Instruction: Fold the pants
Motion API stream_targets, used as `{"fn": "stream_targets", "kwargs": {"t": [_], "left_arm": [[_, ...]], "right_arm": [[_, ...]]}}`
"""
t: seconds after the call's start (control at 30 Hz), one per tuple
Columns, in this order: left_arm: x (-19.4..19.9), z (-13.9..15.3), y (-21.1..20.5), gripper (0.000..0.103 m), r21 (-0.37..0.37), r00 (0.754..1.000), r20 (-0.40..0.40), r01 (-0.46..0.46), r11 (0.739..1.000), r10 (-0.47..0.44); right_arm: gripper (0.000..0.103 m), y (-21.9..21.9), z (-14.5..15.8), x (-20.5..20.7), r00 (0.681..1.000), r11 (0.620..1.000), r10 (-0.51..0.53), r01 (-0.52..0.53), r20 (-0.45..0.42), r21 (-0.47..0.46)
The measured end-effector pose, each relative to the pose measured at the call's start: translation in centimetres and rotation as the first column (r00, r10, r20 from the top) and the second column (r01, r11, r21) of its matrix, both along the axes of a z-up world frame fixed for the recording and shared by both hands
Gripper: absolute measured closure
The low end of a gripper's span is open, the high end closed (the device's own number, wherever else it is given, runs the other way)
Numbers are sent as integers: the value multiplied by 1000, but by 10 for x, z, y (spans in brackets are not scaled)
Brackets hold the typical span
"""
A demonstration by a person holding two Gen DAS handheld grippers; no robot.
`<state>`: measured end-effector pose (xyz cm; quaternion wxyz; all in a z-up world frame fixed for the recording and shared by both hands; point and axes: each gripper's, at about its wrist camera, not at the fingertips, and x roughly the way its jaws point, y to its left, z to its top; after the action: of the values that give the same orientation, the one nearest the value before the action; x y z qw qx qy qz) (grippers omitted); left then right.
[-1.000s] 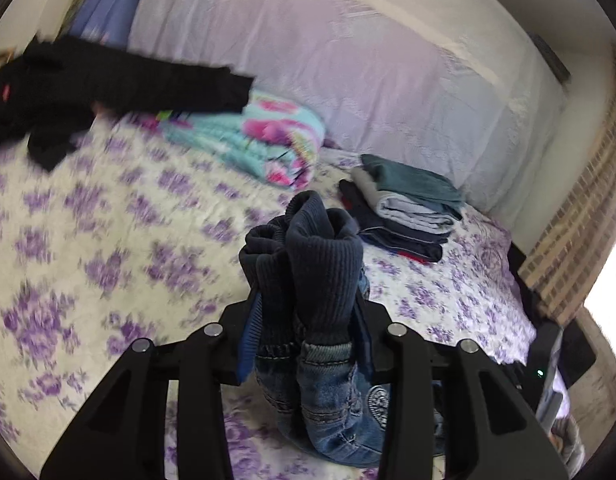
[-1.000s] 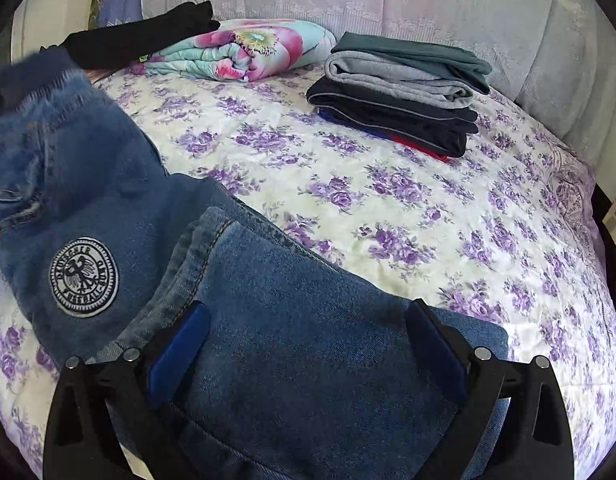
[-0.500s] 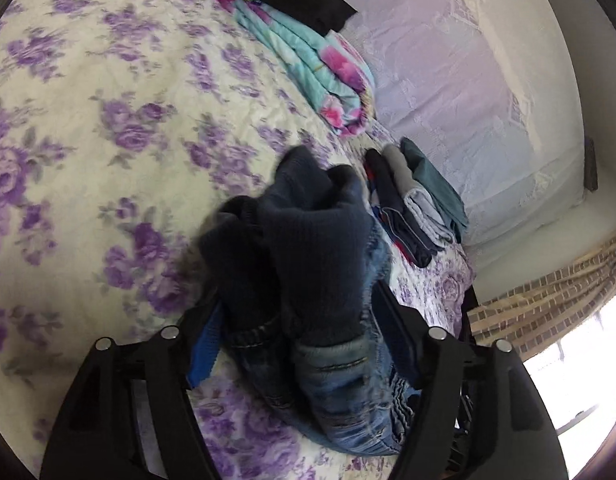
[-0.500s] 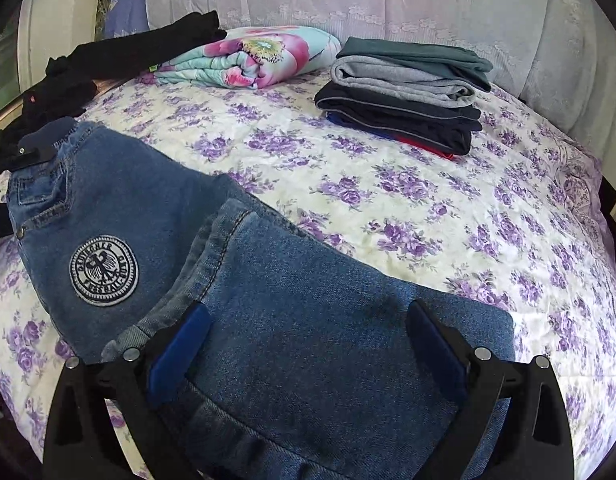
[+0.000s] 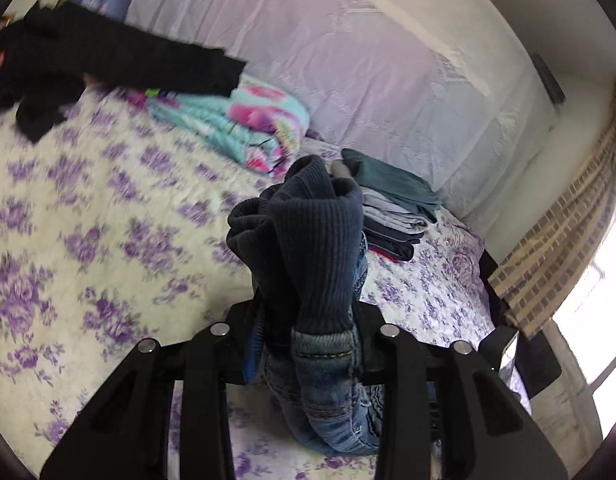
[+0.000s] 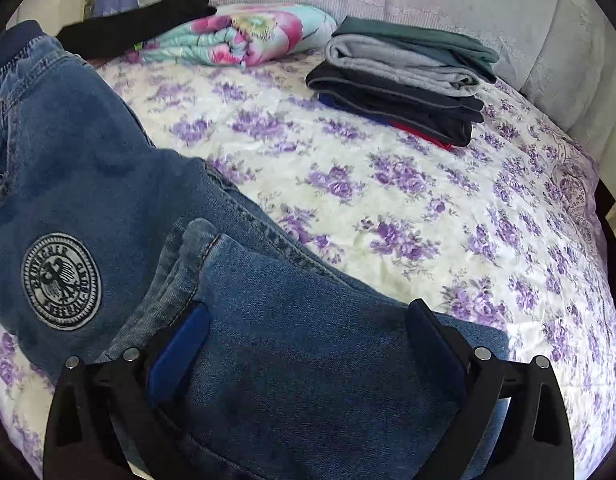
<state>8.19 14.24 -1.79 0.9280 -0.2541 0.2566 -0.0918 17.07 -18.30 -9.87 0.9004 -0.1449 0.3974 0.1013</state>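
Left wrist: left claw [image 5: 308,336] closing, clenching jeans [image 5: 315,248] waistband, upright; right claw [image 6: 308,344] spread.

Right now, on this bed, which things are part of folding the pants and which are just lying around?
Part of the job:
- denim pants, ribbed cuffs bunched between the closing jaws of the left gripper
- right gripper, open above the denim

Just lying about:
- stack of folded clothes
- floral blanket
- black garment
- purple-flowered bedspread
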Motion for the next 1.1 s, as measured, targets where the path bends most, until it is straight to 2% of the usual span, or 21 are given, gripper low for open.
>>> {"fn": "stream_targets", "kwargs": {"t": [0.1,0.17,0.2,0.27,0.33,0.4,0.5,0.6,0.63,0.7,0.8,1.0,1.07,1.1], "left_arm": [[-4,15,-16,71,55,999,39,19,998,-21],[-7,22,-28,71,85,998,52,21,996,-25],[-7,23,-32,71,91,998,52,22,996,-27],[-6,24,-40,71,88,998,48,32,996,-37],[-8,27,-48,71,98,997,60,42,994,-48],[-12,31,-59,71,131,995,81,50,990,-61],[-17,39,-78,71,176,989,114,73,982,-93],[-17,41,-98,71,203,984,133,88,975,-116],[-17,42,-107,71,209,982,138,101,973,-132],[-14,43,-123,71,224,977,137,130,966,-163],[-11,44,-158,71,296,965,134,179,938,-226],[-10,33,-232,71,422,935,116,260,869,-336],[-11,25,-257,71,456,920,105,294,840,-379],[-14,19,-274,71,482,907,99,315,817,-408]], "right_arm": [[4,-19,22,-7,997,992,-46,37,66,122],[4,-14,18,7,998,995,-56,54,28,79],[4,-4,6,18,999,999,-43,43,-15,21],[4,4,-10,34,997,998,-51,49,-59,-31],[4,-1,-7,34,996,998,-56,57,-72,15],[4,-21,4,25,997,989,-50,58,-56,137],[4,-64,17,4,995,927,-82,94,-49,364],[4,-103,22,-7,990,847,-117,140,-77,512],[4,-116,23,-12,987,808,-135,159,-84,567],[4,-127,24,-19,988,753,-118,154,-99,640],[4,-143,26,-27,989,698,-114,150,-98,700],[4,-200,29,-52,960,660,-271,236,-67,713],[4,-217,27,-60,950,643,-305,256,-66,722],[4,-225,26,-66,945,632,-321,264,-64,729]]}}
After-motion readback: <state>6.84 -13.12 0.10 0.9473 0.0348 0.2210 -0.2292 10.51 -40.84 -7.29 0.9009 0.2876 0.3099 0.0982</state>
